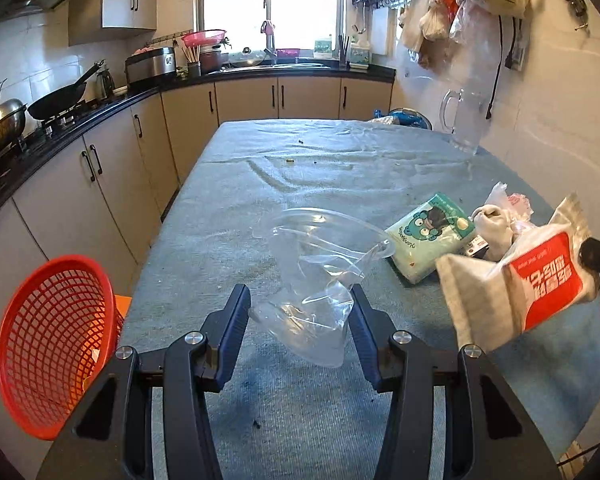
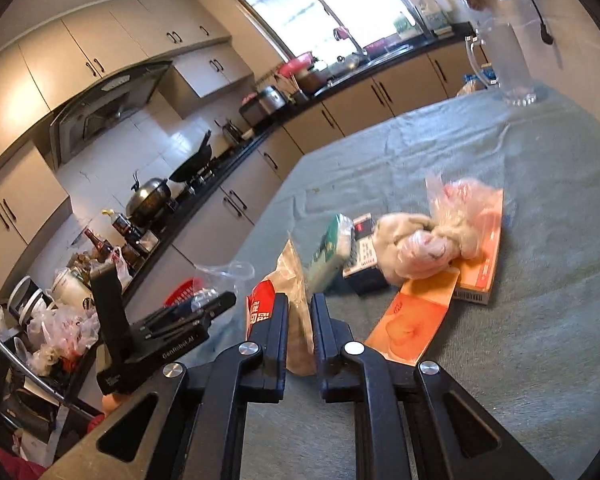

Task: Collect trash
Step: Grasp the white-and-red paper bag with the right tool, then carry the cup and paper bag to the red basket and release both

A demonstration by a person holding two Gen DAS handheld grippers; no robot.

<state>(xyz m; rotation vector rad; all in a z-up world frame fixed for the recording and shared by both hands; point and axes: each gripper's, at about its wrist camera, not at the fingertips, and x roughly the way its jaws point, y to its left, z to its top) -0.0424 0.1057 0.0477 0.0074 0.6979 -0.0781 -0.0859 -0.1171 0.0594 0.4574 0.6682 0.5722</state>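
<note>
My left gripper (image 1: 300, 304) is open; a crumpled clear plastic bag (image 1: 320, 272) lies on the table between its fingers. My right gripper (image 2: 300, 304) is shut on a red-and-white snack wrapper (image 2: 290, 300), which also shows in the left wrist view (image 1: 516, 280), lifted above the table at the right. A red mesh basket (image 1: 48, 344) stands off the table's left edge, also visible in the right wrist view (image 2: 184, 290). A green tissue pack (image 1: 432, 236), a knotted white plastic bag (image 2: 428, 240) and an orange flat box (image 2: 452, 276) lie on the table.
The table is covered with a grey-blue cloth (image 1: 300, 168). A clear glass jug (image 1: 464, 120) stands at the far right. A small dark box (image 2: 364, 260) lies by the tissue pack. Kitchen counter with woks (image 1: 56, 100) runs along the left.
</note>
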